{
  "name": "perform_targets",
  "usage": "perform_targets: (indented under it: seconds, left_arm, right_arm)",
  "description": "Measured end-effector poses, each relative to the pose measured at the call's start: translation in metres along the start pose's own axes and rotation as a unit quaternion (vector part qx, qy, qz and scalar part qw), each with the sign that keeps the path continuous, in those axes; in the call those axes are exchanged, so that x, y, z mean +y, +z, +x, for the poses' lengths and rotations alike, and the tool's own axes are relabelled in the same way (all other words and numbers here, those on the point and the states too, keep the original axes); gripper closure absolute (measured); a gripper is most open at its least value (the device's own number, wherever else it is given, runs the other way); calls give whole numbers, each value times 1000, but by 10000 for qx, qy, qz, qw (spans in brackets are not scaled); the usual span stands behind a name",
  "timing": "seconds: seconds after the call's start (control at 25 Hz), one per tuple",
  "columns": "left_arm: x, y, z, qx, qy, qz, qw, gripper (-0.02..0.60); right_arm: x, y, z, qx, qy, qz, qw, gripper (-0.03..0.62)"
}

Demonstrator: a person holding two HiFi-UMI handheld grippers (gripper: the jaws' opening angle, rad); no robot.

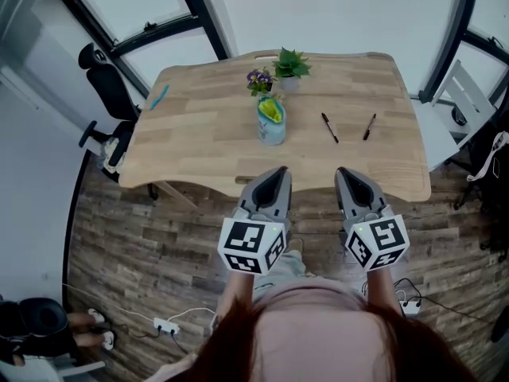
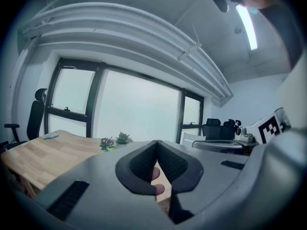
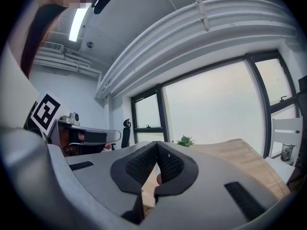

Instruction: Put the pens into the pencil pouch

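Far left on the table (image 1: 199, 142), a blue stick-like item (image 1: 159, 96) lies near the edge; it is too small to tell what it is. Mid-table, the pouch (image 1: 271, 119) stands upright with its mouth open. Something yellow-green shows at the top, and you can't tell what it is. No pen is visibly in it. Behind the pouch sit a purple flower pot (image 1: 258, 79) and a green plant (image 1: 291, 66).

Right of the pouch, two pens lie flat on the wood, well apart from it. The left pen (image 1: 329, 127) runs from far-left to near-right. The right pen (image 1: 370, 126) runs from far-right to near-left. The two form a V whose narrow end is toward you, and they don't touch.

Your left gripper (image 1: 278, 171) is at the near table edge, pointing at the pouch, roughly level, jaws pressed together on nothing. Your right gripper (image 1: 343, 172) is beside it and parallel, pointing toward the pens, jaws also pressed together and empty. Both are short of the pens.
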State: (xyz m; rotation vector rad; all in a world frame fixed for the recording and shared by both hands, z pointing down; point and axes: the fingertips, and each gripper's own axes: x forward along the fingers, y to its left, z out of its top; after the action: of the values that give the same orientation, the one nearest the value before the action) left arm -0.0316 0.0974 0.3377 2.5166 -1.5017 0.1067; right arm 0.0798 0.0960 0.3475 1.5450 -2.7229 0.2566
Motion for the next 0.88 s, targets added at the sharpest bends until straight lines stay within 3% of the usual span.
perform_targets:
  seconds: [0.52,0.88]
  left_arm:
    - [77,9,52,155,-183,-138,9996,580]
    - [121,4,84,458,-314,-372,9978,578]
  right_arm:
    - [-13,6,86,35,-335,-65,9994,594]
    - [-27,-1,129,186,-629,325,9973,594]
